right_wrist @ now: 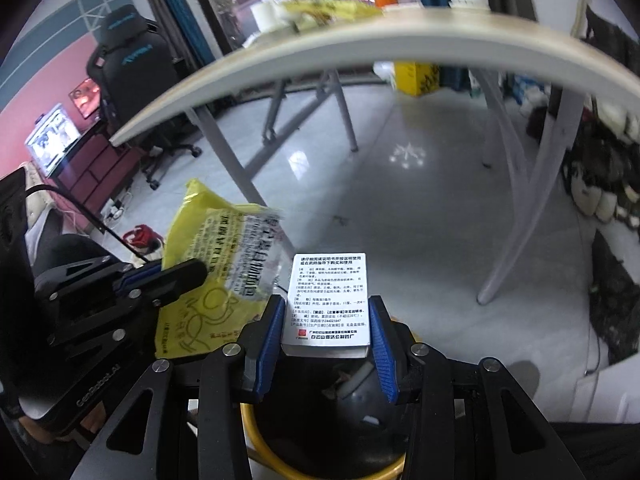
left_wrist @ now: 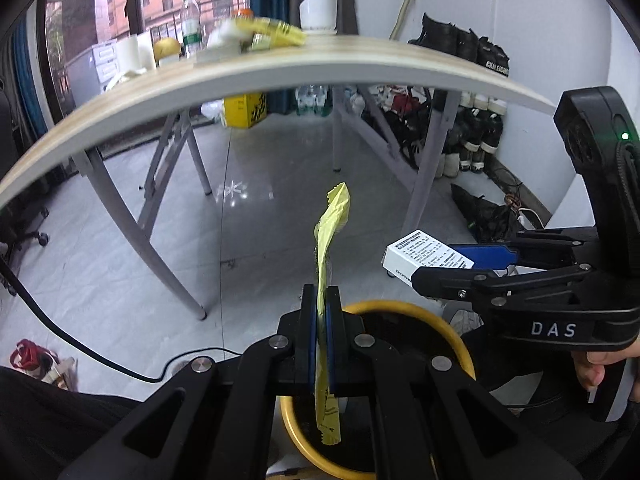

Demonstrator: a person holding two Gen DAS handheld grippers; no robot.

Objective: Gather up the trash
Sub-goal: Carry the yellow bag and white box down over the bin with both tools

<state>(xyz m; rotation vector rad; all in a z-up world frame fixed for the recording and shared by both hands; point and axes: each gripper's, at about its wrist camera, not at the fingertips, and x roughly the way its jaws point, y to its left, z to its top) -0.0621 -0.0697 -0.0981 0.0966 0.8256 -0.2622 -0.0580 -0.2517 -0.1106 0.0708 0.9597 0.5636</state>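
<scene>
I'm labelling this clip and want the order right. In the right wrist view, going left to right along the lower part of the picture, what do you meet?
Left hand-held gripper → yellow wrapper → white box held in the right hand-held gripper → table leg.

Left gripper [left_wrist: 320, 300] tilted downward, jaws closed flat on a thin yellow wrapper [left_wrist: 334, 216]. Right gripper [right_wrist: 326, 320] at 3 o'clock of the left one, also tilted downward, jaws partly apart and pressing on a small white box [right_wrist: 326, 300]. Fingers [left_wrist: 592, 368] of a hand under its handle.
</scene>
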